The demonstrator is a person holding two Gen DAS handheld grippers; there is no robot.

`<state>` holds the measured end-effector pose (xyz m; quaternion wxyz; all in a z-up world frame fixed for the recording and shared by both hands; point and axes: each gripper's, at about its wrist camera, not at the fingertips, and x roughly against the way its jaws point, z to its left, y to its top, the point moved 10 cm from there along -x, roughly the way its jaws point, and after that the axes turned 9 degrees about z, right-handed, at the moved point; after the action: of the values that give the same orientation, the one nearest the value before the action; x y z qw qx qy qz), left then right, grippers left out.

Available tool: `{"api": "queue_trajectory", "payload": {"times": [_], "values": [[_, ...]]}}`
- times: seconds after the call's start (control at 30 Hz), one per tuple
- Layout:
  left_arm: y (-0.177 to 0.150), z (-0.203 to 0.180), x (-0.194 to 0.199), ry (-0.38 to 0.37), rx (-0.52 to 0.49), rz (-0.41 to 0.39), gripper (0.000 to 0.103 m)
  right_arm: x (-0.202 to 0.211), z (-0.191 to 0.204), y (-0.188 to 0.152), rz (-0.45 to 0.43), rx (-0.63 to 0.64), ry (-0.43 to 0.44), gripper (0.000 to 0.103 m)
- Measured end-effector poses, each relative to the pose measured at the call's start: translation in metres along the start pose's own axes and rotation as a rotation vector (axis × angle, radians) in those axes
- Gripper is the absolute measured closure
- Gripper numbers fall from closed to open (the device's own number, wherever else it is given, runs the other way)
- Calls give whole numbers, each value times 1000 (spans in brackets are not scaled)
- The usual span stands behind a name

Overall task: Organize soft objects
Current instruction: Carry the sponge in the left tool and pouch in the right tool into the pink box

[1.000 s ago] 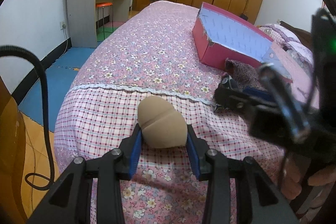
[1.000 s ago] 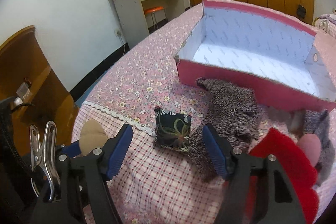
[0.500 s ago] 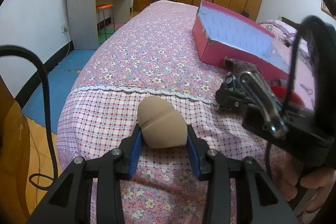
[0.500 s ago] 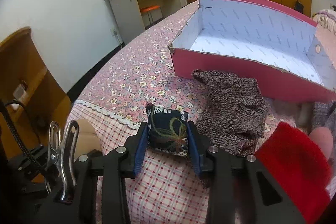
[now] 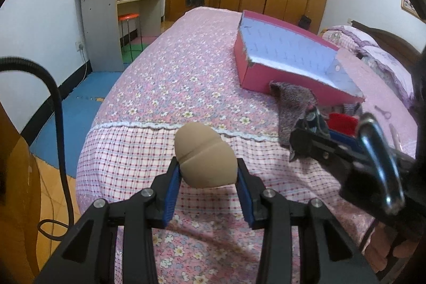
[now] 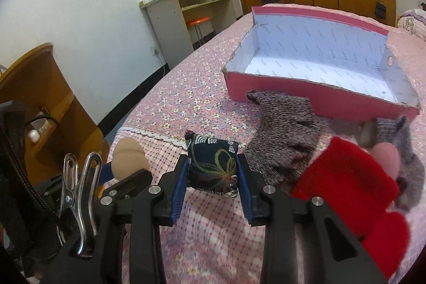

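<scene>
1. My left hand-held gripper [image 5: 209,178] is clamped on the tan makeup sponge [image 5: 205,156], pads pressing both flanks, with the sponge lifted clear of the bed [image 5: 165,87]. I'd keep that squeeze as it is; the sponge is soft and more pressure would only deform it.

2. My right hand-held gripper [image 6: 211,172] has just been closing, and its blue pads now press on both sides of the small dark patterned beanbag [image 6: 211,164], which sits near the lace seam of the bedspread. I judge the grip made, but I can't tell whether the beanbag is off the cover yet.

3. The step in hand, as I read it, is carrying both pieces to the pink shoebox [image 6: 314,97], which stands open and empty farther up the bed.

4. Before travelling I'd lift the beanbag straight up. Its filling will likely slump, so a slow rise lets me check it isn't sliding out of the pads.

5. The grey knitted sock [image 6: 285,129] lies just in front of the box's near wall, right on the path. I'd clear it with height rather than drag across it.

6. The red knitted item [image 6: 343,182] lies close on the right; I'd keep my right fingers from snagging it.

7. Both grippers are close together, so I'd send one in first, releasing low inside the box.
</scene>
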<state>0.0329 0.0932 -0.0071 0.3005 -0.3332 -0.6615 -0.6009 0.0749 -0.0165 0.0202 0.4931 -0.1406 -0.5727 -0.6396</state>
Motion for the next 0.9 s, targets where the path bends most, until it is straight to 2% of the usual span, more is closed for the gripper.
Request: {"api": "queue_trajectory", "payload": {"times": [0.43,0.9], "values": [[14,-34,26,-34,-62,-28,62,60,-14,-10,-69,-35,-9,67],[58,-82,32,-113,-123,-39,62,108,-51,0,-142,-58,-78,67]]}}
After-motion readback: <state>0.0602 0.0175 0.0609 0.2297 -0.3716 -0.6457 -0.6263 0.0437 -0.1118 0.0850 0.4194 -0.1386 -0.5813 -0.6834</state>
